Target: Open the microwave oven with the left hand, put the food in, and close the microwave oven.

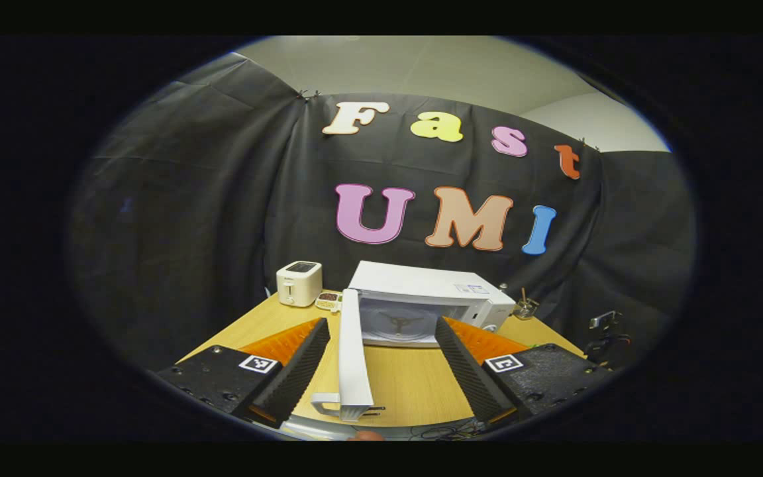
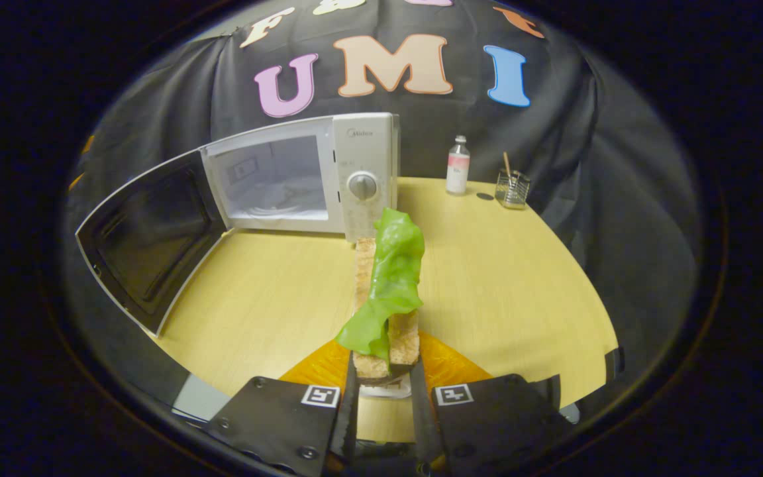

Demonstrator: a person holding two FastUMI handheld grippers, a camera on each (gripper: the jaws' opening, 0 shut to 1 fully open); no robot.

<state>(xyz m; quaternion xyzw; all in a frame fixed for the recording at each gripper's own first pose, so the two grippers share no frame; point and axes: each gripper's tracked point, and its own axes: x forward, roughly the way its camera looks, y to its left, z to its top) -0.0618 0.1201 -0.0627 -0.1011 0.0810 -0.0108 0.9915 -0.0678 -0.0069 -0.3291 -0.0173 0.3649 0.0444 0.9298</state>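
The white microwave (image 1: 431,301) stands at the back of the wooden table (image 1: 408,384) with its door (image 1: 353,351) swung wide open, edge-on toward me. My left gripper (image 1: 381,381) is open, its fingers (image 1: 295,374) spread on either side of the door's edge without pressing on it. In the right gripper view the microwave (image 2: 361,179) shows its bare cavity (image 2: 275,182), and the door (image 2: 150,245) hangs out to the left. My right gripper (image 2: 383,372) is shut on the food (image 2: 388,285), toast with a green lettuce leaf, held above the table in front of the microwave.
A white toaster (image 1: 299,283) and a small dish (image 1: 328,300) sit left of the microwave. To its right stand a small bottle (image 2: 457,165) and a wire holder (image 2: 512,187). A dark device (image 1: 607,334) sits off the table's right edge.
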